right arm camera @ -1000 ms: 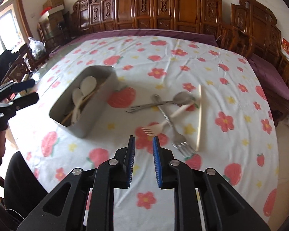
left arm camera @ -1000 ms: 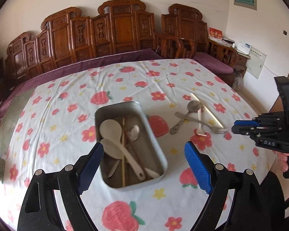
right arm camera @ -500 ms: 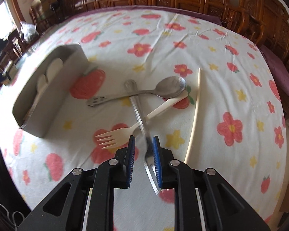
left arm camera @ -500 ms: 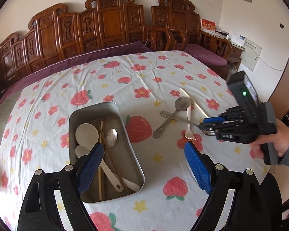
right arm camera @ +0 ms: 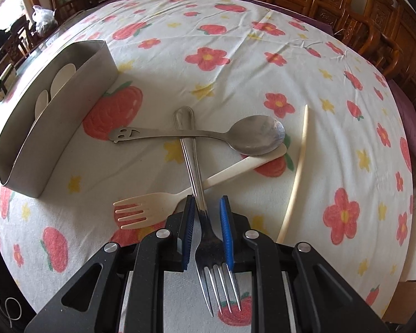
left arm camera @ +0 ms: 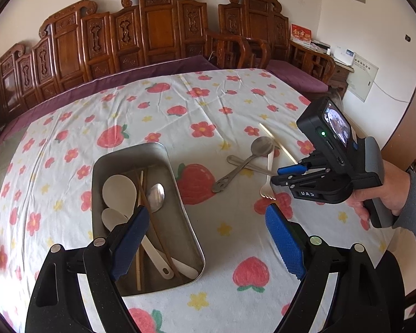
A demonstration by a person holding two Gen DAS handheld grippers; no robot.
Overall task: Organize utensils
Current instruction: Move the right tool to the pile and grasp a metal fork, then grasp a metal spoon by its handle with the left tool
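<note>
A metal tray sits on the worktop, which is covered by a cloth printed with strawberries and flowers. Inside the tray lie two white flat spoons, a metal spoon, and thin wooden chopsticks, all lengthwise and overlapping.

To the right of the tray, apart from it, a small heap of loose utensils rests on the cloth: a metal spoon with a smiley face cut into its handle end, a metal fork, a cream plastic fork and a single pale chopstick. The smiley spoon crosses over the metal fork's handle, and its bowl rests on the plastic fork's handle end. The chopstick lies just beside the heap, on its far side from the tray.

The right tool has its blue pads narrowly spaced on either side of the metal fork's neck; whether they actually press it cannot be told. The fork's tines point back under the tool. Its body bears small lettering that reads roughly "UAS" or "DAS" in the left wrist view.

The left tool is spread wide, empty, above the tray's near end. Bare cloth lies beyond the tray and the heap, up to the worktop's far edge, where carved wooden chairs stand.
</note>
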